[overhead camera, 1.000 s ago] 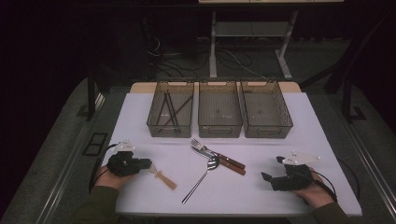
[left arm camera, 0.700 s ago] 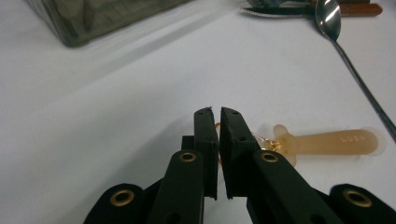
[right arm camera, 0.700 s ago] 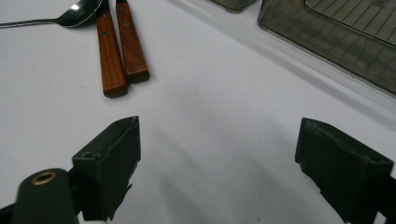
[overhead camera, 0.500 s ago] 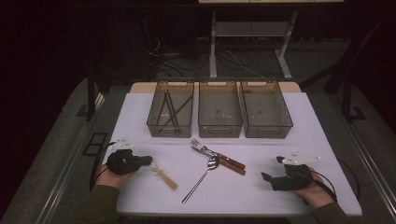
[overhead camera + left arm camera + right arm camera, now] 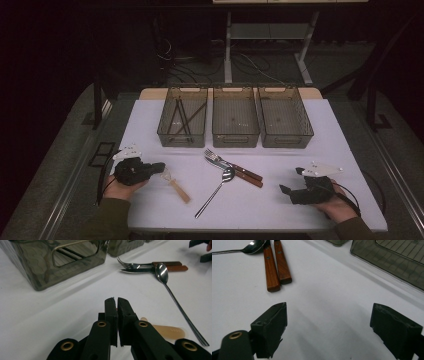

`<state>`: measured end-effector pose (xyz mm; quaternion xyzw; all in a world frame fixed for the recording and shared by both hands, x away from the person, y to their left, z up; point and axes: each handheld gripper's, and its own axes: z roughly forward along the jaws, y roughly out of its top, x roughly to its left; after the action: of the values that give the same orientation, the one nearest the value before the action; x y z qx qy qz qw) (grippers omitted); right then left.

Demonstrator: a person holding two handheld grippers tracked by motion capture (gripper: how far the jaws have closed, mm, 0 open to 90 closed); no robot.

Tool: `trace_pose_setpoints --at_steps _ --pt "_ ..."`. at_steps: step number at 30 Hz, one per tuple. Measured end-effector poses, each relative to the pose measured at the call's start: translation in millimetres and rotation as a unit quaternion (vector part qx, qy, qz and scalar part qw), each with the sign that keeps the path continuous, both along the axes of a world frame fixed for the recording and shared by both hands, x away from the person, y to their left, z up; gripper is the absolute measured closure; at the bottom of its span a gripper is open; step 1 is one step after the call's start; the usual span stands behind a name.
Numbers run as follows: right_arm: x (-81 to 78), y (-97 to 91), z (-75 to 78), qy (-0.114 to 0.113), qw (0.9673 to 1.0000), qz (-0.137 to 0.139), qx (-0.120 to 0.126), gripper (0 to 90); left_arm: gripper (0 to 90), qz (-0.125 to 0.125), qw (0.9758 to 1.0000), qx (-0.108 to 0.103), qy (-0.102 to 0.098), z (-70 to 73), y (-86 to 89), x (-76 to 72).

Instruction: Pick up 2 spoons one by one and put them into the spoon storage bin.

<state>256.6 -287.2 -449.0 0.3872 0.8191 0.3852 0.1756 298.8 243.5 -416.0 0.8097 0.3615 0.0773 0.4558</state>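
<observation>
Now the left gripper point(image 5: 159, 167) rests near the table's point(image 5: 345, 145) left edge, its jaws pressed together on a clear plastic utensil with a tan handle point(image 5: 177, 187), whose handle slants toward the front edge. Toward the right front corner, the right gripper point(image 5: 292, 182) sits with jaws spread wide and empty, well apart from the spoon point(image 5: 215, 190) mid-table.
</observation>
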Motion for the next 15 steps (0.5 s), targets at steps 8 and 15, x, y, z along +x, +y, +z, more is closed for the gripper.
trace_pose_setpoints --at_steps 8,15 --pt "-0.1 0.6 -0.3 0.000 1.0000 0.000 0.000 14.4 86.9 0.002 0.9999 -0.012 -0.008 4.3 -1.7 -0.1" --pt "0.2 0.8 -0.6 0.002 1.0000 0.001 -0.002 14.4 86.9 0.010 0.9995 -0.025 -0.016 9.1 -3.0 3.0"
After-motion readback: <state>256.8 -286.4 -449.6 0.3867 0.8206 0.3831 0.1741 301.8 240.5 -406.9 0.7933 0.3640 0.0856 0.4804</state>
